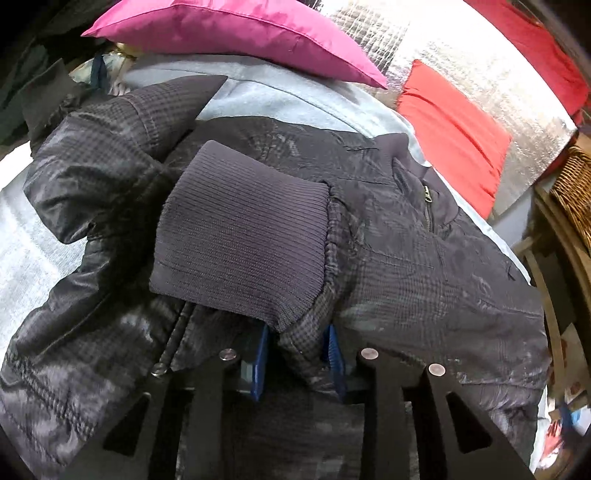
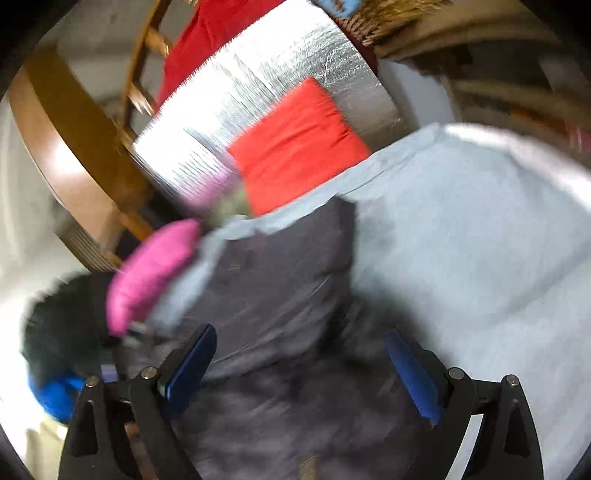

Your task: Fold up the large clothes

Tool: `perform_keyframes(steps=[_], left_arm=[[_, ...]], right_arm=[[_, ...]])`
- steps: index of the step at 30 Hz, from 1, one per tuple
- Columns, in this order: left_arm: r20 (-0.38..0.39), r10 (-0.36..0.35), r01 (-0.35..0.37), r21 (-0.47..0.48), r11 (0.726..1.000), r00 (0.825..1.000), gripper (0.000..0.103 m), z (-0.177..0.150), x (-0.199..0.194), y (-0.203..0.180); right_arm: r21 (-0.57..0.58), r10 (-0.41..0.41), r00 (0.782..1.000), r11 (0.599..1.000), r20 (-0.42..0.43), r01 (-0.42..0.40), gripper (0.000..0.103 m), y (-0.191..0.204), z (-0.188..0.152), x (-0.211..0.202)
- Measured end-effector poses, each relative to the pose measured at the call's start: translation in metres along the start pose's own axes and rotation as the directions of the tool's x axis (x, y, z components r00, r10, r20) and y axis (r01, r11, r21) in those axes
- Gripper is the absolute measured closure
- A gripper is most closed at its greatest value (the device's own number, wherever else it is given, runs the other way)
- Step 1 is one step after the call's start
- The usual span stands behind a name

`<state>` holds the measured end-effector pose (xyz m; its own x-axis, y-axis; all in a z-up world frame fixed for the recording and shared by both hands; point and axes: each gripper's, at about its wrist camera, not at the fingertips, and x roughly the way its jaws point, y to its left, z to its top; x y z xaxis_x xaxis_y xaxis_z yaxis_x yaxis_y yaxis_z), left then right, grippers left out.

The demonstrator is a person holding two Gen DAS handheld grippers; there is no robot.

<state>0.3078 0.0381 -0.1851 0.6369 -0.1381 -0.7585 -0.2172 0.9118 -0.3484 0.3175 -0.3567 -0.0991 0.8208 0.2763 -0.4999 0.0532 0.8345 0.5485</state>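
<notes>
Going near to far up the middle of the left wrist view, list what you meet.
left gripper, shut on a fold of the dark jacket → ribbed cuff → light blue sheet → magenta pillow

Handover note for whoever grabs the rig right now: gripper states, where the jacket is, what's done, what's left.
Left gripper: shut on the jacket sleeve, just behind the ribbed cuff.
Right gripper: open, nothing between the pads, hanging over the dark jacket; its view is blurred.
Jacket: spread on the pale blue sheet, zip front up, near the pink cushion and red cushion.
Done: sleeve gripped, lying across the body.
Left: likely the other sleeve, then fold the body.
</notes>
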Motion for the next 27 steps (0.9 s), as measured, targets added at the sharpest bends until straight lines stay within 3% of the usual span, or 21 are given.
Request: perform_keyframes(steps=[4, 7, 8, 9, 10, 11, 13, 14, 15, 16, 19, 21, 24, 27], left_arm=[[0.025, -0.008, 0.007, 0.023, 1.000, 1.000, 0.071, -0.001, 0.001, 0.005], [0.039, -0.010, 0.009, 0.042, 0.999, 0.999, 0.070, -0.003, 0.001, 0.004], [0.039, -0.016, 0.014, 0.046, 0.999, 0.999, 0.069, -0.002, 0.001, 0.004], [0.036, -0.032, 0.030, 0.050, 0.998, 0.999, 0.069, -0.002, 0.000, 0.005], [0.034, -0.049, 0.047, 0.051, 0.998, 0.998, 0.069, -0.001, 0.001, 0.005], [0.031, -0.076, 0.075, 0.054, 0.996, 0.997, 0.069, -0.003, -0.001, 0.007], [0.038, -0.081, 0.078, 0.066, 0.995, 0.996, 0.069, -0.006, 0.000, 0.006], [0.040, -0.073, 0.070, 0.070, 0.995, 0.997, 0.069, -0.007, 0.001, 0.004], [0.040, -0.074, 0.071, 0.073, 0.995, 0.996, 0.068, -0.006, 0.001, 0.003], [0.038, -0.076, 0.073, 0.071, 0.995, 0.996, 0.067, -0.006, 0.002, 0.004], [0.040, -0.094, 0.092, 0.058, 0.994, 0.995, 0.067, -0.006, 0.002, 0.006], [0.041, -0.100, 0.098, 0.053, 0.994, 0.994, 0.067, -0.007, 0.002, 0.007], [0.043, -0.102, 0.099, 0.049, 0.994, 0.994, 0.067, -0.007, 0.001, 0.007], [0.044, -0.109, 0.107, 0.045, 0.993, 0.993, 0.067, -0.008, -0.001, 0.010]], right_arm=[[-0.053, -0.055, 0.990, 0.997, -0.131, 0.049, 0.007, -0.006, 0.050, 0.062], [0.021, 0.026, 0.952, 1.000, -0.305, -0.021, 0.012, -0.016, 0.058, 0.114], [0.023, 0.043, 0.930, 0.999, -0.364, -0.037, 0.050, -0.015, 0.055, 0.130], [-0.010, 0.013, 0.924, 1.000, -0.383, -0.018, 0.082, -0.012, 0.053, 0.135], [-0.069, -0.051, 0.930, 0.997, -0.365, 0.028, 0.083, -0.006, 0.053, 0.134], [-0.097, -0.064, 0.945, 0.995, -0.322, 0.034, 0.086, -0.002, 0.055, 0.126], [-0.177, -0.146, 0.968, 0.978, -0.206, 0.109, 0.087, 0.007, 0.058, 0.112], [-0.221, -0.201, 0.959, 0.963, -0.200, 0.156, 0.087, 0.007, 0.055, 0.118], [-0.244, -0.249, 0.933, 0.952, -0.258, 0.186, 0.085, 0.000, 0.049, 0.134], [-0.227, -0.251, 0.921, 0.956, -0.299, 0.187, 0.083, -0.008, 0.047, 0.144], [-0.050, -0.120, 0.966, 0.992, -0.228, 0.111, 0.074, -0.026, 0.055, 0.125], [-0.007, -0.097, 0.978, 0.995, -0.187, 0.097, 0.021, -0.027, 0.055, 0.106], [-0.088, -0.111, 0.983, 0.991, -0.147, 0.099, 0.017, -0.010, 0.047, 0.083], [-0.170, -0.183, 0.955, 0.975, -0.233, 0.146, 0.023, -0.001, 0.031, 0.093]])
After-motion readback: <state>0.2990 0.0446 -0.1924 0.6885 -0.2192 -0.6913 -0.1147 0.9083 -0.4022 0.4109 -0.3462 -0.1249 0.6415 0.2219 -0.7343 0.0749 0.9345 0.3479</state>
